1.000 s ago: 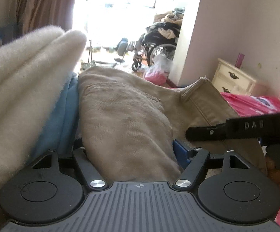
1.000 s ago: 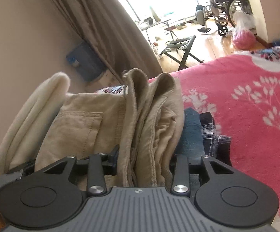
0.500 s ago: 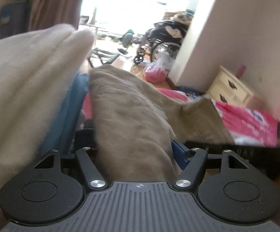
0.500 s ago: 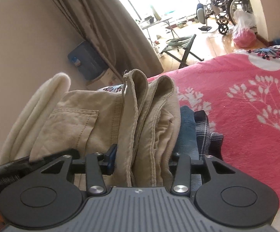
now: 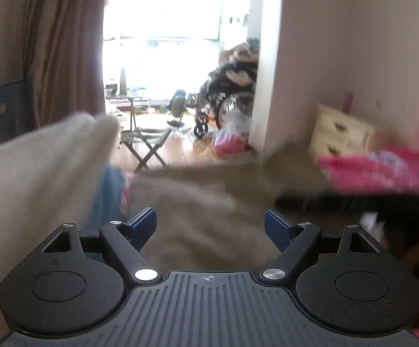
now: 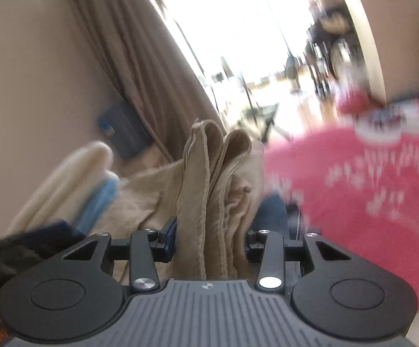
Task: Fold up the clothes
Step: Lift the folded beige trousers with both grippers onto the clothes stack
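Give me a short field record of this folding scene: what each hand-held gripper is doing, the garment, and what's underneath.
garment: folded tan cotton trousers
right hand-held gripper: shut on the trousers' stacked layers
left hand-held gripper: jaws just opened, pads clear of the trousers lying between them
beside the trousers: cream fleece bundle, light blue cloth
surface: pink floral blanket
image: blurred

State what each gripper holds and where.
Right gripper: shut on the khaki trousers, gripping their bunched folded layers. Left gripper: jaws just opened, holding nothing.
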Demonstrator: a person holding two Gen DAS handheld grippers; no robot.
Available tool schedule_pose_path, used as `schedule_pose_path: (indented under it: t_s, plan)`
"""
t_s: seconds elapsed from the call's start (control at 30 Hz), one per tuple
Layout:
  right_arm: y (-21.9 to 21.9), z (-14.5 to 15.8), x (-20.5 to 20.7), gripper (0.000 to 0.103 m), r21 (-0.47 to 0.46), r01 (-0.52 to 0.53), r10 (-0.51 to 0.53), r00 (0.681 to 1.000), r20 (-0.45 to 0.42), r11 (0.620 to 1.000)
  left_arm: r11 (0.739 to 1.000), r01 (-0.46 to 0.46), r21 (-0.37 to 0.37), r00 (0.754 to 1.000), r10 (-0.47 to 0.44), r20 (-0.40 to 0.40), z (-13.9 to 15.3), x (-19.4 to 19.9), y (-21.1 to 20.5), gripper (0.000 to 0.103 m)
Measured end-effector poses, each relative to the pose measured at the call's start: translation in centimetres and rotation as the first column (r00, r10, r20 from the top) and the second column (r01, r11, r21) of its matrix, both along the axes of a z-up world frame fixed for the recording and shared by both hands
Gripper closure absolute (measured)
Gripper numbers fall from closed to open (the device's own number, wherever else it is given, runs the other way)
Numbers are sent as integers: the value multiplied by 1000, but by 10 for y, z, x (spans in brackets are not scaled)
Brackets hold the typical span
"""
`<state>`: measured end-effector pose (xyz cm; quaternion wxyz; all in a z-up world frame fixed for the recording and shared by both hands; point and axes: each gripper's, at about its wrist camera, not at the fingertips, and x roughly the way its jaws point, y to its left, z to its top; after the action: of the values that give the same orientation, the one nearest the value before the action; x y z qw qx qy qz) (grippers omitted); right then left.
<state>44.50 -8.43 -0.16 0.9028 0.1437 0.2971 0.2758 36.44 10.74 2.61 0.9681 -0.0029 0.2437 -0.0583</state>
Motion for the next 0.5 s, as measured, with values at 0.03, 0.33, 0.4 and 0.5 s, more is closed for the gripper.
schedule_pose_path:
  t_s: [0.03,0.33,0.4,0.5]
  plan:
    - [0,2,-6,60,-21,2,-1,999,36,1000,1000,1,19,1000,-1,-3,-8,1,-2,20]
    - [-6,-6,27,41,-91,-67,53,989,-141,994,993,-1,117,1000,-1,14,-43,7,-12,18]
    - [-18,1,36,40,-73,-85,73,985,-158,994,994,2,111,1000,-3,15,-44,7,-9,18]
    - [-46,17,34,41,13,31,-30,995,-93,999,995,2,99,1000,-4,19,-45,8,-6,18]
